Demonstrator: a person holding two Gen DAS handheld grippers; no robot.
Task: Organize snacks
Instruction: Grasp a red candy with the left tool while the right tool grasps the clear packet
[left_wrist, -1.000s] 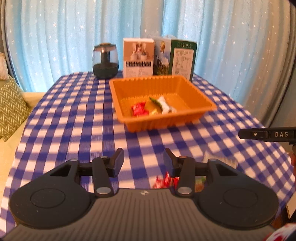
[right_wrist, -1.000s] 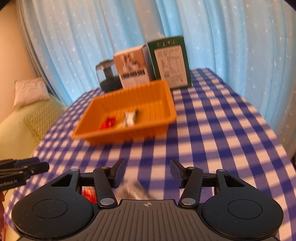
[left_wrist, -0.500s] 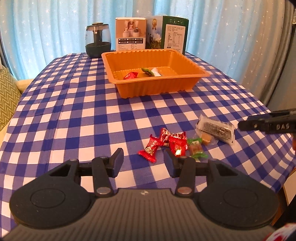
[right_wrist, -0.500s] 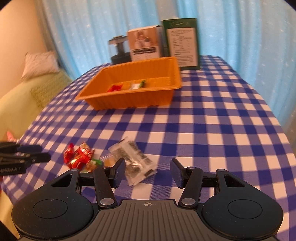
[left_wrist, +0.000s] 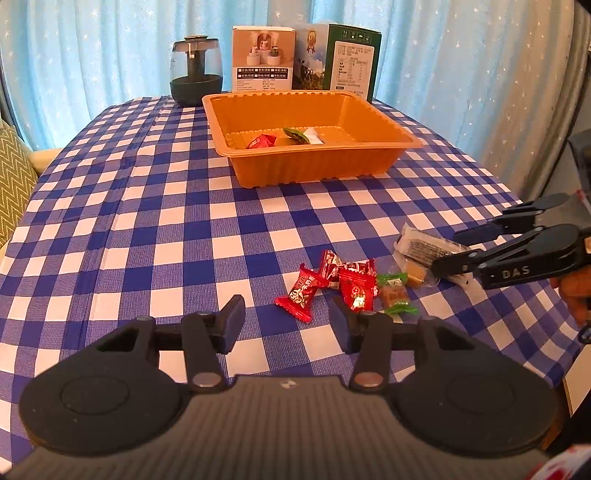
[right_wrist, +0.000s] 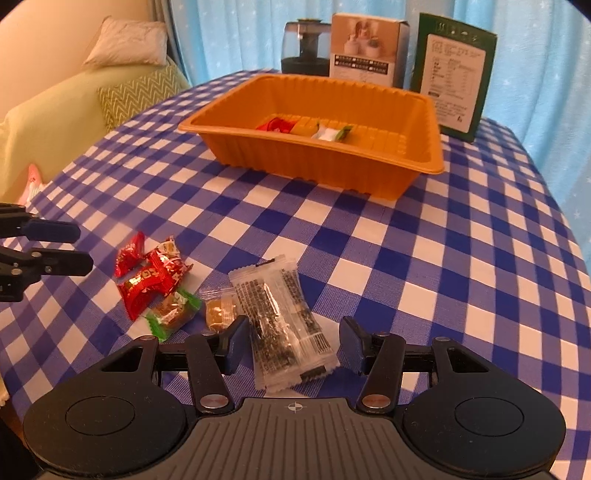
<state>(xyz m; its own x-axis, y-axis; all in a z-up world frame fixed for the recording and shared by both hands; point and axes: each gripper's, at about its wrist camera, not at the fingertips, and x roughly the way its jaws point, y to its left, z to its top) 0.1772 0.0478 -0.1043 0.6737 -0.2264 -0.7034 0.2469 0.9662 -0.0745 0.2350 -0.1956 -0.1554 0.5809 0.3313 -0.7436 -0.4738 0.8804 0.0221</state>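
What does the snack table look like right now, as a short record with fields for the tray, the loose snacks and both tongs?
tray: orange tray, a few wrapped candies inside
loose snacks: red candies, green-wrapped candy, caramel piece, clear packet, all on the checkered tablecloth
left tongs: open, near the red candies, holding nothing
right tongs: open, astride the clear packet, not closed on it
behind tray: dark jar, two boxes

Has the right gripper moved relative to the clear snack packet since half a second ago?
Yes. The right gripper has advanced toward the clear snack packet; the packet now lies between its open jaws, and the orange tray looks nearer.
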